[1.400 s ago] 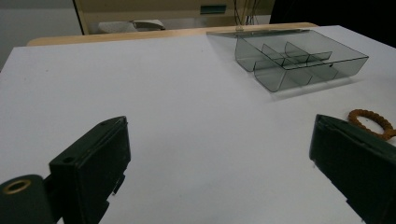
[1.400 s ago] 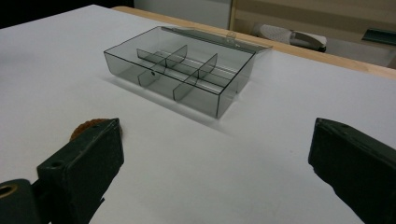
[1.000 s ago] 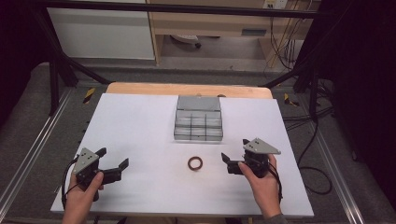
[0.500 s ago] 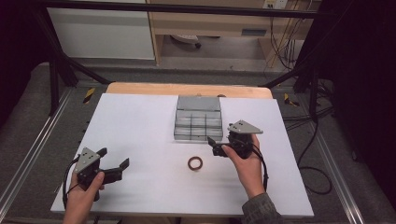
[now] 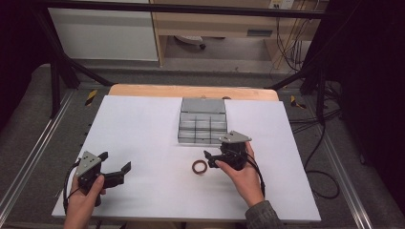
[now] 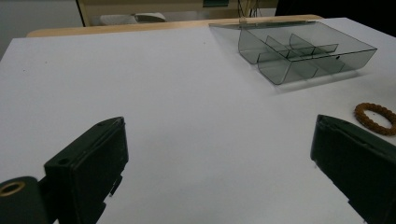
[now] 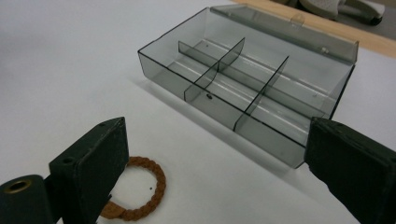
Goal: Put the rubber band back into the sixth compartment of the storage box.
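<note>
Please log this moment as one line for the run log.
right gripper: open, beside ring | left gripper: open, idle | ring: on table, untouched | box: open, empty

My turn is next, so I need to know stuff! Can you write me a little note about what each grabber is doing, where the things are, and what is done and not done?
Left gripper: open, holding nothing, near the front left of the white table.
Right gripper: open, holding nothing, just right of the brown braided ring, not touching it.
The ring lies flat on the table, in front of the grey divided box.
The box stands open, its compartments look bare.
Done: nothing picked up so far.
Left: probably grip the ring and put it in a compartment.
</note>
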`<state>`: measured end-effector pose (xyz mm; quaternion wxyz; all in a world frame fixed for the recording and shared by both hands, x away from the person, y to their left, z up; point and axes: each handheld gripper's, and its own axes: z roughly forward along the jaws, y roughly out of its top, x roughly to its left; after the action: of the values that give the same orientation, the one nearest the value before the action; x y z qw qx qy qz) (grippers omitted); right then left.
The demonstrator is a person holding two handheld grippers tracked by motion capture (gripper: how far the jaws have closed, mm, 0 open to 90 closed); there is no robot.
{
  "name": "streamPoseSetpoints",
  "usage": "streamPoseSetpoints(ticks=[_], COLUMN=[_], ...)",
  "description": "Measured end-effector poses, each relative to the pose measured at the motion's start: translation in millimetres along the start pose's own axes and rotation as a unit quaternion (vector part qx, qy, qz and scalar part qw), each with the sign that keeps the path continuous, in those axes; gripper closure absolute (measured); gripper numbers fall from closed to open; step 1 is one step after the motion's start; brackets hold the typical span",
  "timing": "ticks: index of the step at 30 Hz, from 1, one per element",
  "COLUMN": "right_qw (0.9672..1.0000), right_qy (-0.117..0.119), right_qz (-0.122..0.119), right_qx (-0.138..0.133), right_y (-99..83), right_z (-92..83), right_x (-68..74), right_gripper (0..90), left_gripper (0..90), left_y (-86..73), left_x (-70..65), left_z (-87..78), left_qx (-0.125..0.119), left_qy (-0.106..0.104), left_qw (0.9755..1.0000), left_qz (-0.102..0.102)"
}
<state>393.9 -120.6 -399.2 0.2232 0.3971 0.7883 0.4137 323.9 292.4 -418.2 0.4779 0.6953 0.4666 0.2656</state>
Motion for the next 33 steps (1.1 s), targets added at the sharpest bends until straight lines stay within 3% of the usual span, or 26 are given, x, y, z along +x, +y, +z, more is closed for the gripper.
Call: streamPoseSetpoints(ticks=[9,11,19,24,33], right_qw=[0.9996,0.9990,0.9973,0.9963,0.9958], right_qy=[0.014,0.027,0.048,0.046,0.045], right_qz=[0.012,0.020,0.019,0.016,0.018], right_qx=[0.023,0.028,0.051,0.071,0.077], right_y=[-6.0,-9.8,-15.1,-20.0,-23.4], right_z=[8.1,10.7,20.0,27.2,30.6], right_x=[4.2,5.7,14.5,18.6,17.4], right_gripper=[14.0,22.7,37.5,43.0,55.5], left_gripper=[4.0,4.0,4.0,4.0,4.2], left_y=[-0.5,0.0,-0.3,-0.4,-1.0], left_x=[1.9,1.7,-1.1,-2.7,-5.8], left_z=[-0.5,0.0,1.6,2.2,5.3], left_qx=[0.000,0.002,0.006,0.007,0.014], left_qy=[0.002,0.000,-0.005,-0.007,-0.013], left_qw=[1.0000,1.0000,1.0000,0.9999,0.9997], left_qz=[-0.002,-0.003,0.004,0.004,0.011])
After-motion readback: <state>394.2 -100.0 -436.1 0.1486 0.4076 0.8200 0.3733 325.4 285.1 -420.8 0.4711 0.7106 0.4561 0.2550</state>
